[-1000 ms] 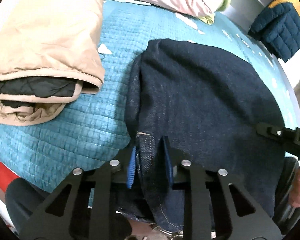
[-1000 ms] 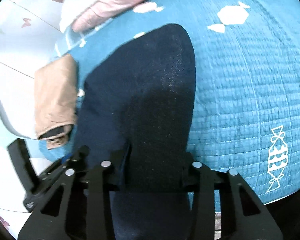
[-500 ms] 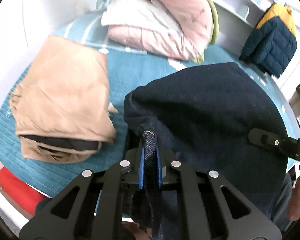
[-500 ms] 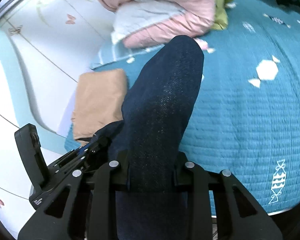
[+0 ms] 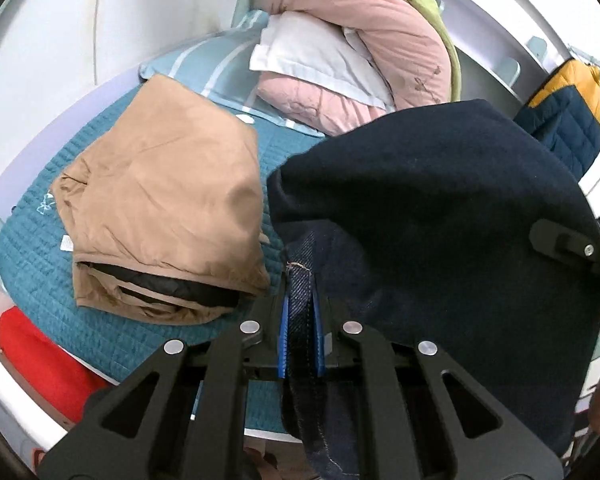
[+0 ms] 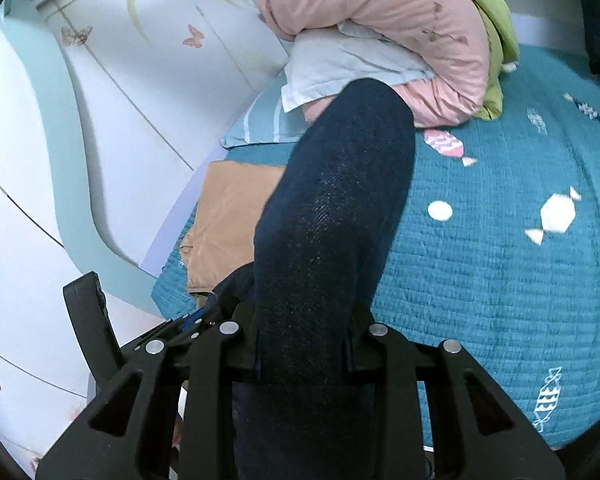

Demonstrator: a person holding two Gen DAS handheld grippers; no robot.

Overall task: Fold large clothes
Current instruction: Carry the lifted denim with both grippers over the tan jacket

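The left claw is pinching an edge of the dark blue jeans between its blue pads, low in the middle of the left view. The right claw is squeezing a thick fold of the same jeans, low in the middle of the right view. The jeans are hanging between both claws above the blue bed cover. A folded tan jacket is lying on the bed at the left. Pink bedding is sitting at the top.
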